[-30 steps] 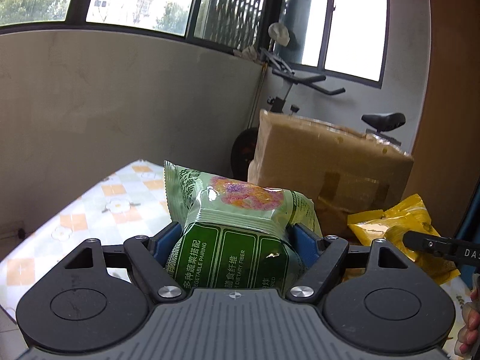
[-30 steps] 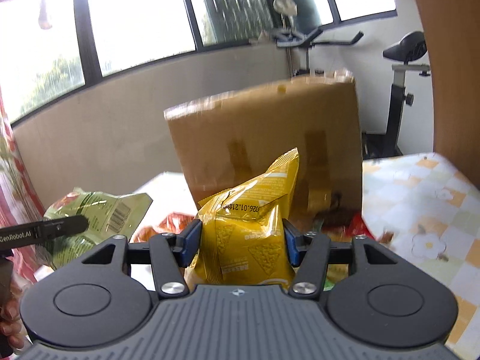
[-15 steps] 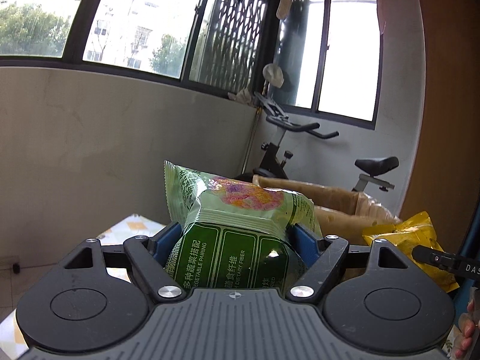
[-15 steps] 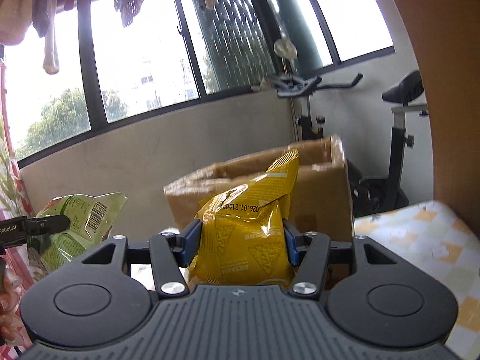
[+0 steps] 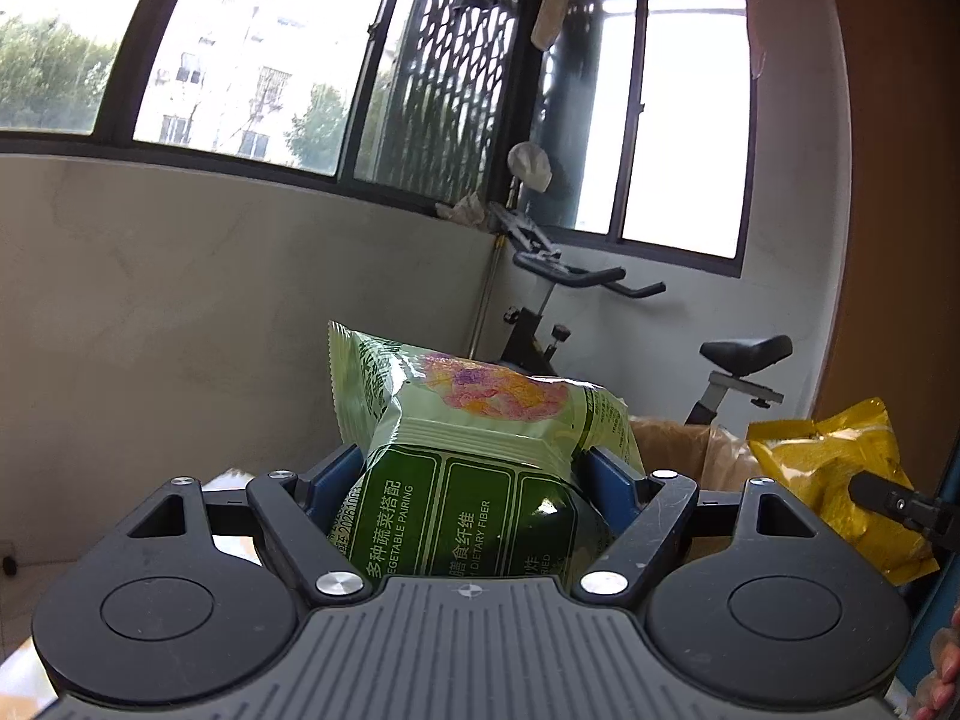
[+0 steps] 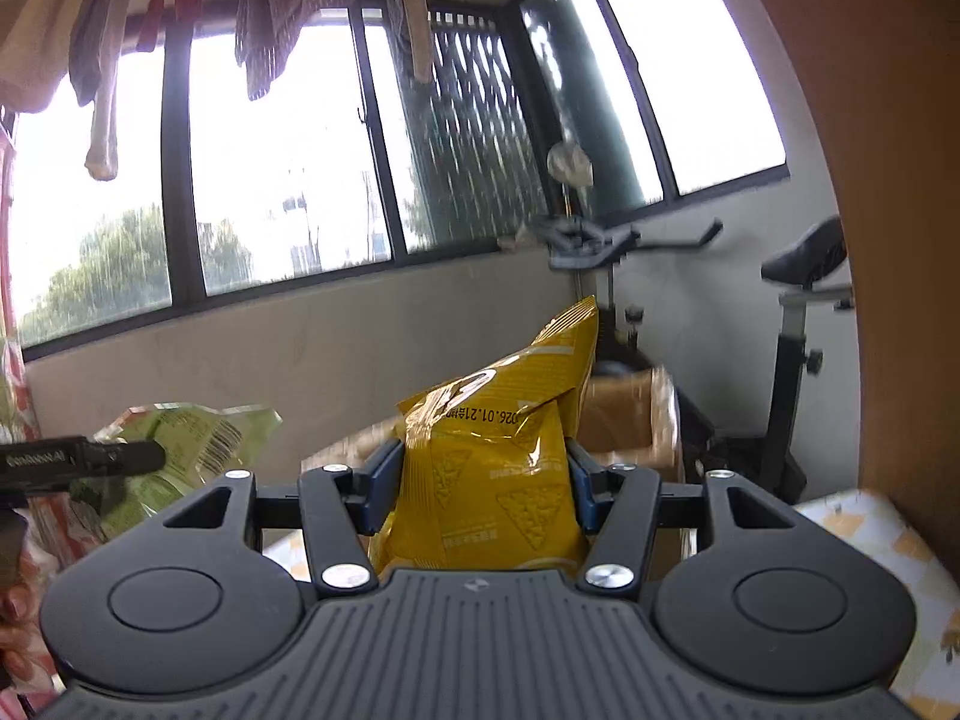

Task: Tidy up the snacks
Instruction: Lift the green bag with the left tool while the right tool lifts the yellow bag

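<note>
Gripping one packet each, both claws sit raised and pointing roughly level toward the balcony wall. The left gripper (image 5: 474, 468) has its blue pads pressed into the flanks of a green vegetable-crisp bag (image 5: 480, 450), which stands upright between the jaws with its long axis running up out of them. The right gripper (image 6: 483, 483) pinches a yellow corn-chip bag (image 6: 498, 462) the same way, its crimped top leaning up and to the right.

Just past both packets, and lower than they are, lies the open top of a cardboard box (image 6: 624, 414); in the left wrist view only its brown rim (image 5: 678, 444) shows, between the two bags. That is the relation the next move likely turns on: the box mouth is ahead and below, so each bag would have to go forward and down to land inside. Neither hand looks clearly closer to it.

Count: two snack bags, one box, two grippers. A checked tablecloth (image 6: 870, 534) shows at the lower right. Farther off stands one exercise bike (image 5: 606, 324), then the windows.
</note>
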A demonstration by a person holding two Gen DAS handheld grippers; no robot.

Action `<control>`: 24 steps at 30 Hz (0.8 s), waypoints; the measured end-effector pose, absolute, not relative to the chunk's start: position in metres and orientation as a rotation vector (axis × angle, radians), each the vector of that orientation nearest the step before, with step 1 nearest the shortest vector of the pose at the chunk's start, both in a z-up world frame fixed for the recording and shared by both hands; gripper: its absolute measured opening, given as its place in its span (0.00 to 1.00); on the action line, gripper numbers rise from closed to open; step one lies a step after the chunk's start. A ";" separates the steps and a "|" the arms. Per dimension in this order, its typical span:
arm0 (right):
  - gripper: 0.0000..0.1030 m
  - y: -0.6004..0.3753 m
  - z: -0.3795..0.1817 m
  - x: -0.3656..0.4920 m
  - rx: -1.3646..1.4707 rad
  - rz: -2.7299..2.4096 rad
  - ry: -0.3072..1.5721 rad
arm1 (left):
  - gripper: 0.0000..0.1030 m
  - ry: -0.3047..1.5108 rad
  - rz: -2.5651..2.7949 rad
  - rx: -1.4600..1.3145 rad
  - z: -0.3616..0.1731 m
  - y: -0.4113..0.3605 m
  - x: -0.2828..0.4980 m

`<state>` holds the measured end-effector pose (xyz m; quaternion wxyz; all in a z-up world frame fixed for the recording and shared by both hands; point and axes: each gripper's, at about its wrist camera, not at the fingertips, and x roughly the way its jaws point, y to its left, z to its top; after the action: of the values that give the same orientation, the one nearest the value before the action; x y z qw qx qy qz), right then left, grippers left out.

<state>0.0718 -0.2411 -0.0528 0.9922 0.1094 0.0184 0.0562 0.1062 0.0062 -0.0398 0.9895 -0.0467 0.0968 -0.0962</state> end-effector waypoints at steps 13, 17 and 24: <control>0.55 -0.256 -0.026 0.174 0.145 0.057 0.019 | 0.80 0.150 -0.281 0.024 -0.027 -0.070 0.211; 0.55 -0.258 -0.036 0.206 0.129 0.038 0.077 | 0.80 0.194 -0.288 0.026 -0.031 -0.083 0.241; 0.56 -0.266 -0.064 0.237 0.163 0.018 0.227 | 0.83 0.315 -0.302 0.092 -0.048 -0.097 0.271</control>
<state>0.2373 -0.2661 -0.0645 0.9902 0.0814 0.1133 0.0091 0.2715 -0.0971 -0.0484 0.9753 0.0457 0.1560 -0.1498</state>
